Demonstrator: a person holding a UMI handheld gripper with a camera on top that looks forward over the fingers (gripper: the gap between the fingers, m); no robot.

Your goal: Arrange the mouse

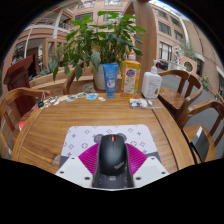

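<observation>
A black mouse (112, 153) sits between my gripper's (112, 160) two fingers, and the magenta pads (88, 157) press against both of its sides. My gripper is shut on it. Under and ahead of the mouse lies a white patterned mouse mat (110, 133) on the wooden table (60, 120). I cannot tell whether the mouse rests on the mat or hangs just above it.
At the table's far edge stand a blue bottle (110, 77), a yellow bottle (131, 76), a white container (151, 84) and a leafy plant (100, 40). Small items (85, 97) lie at far left. Wooden chairs (185, 85) stand around the table.
</observation>
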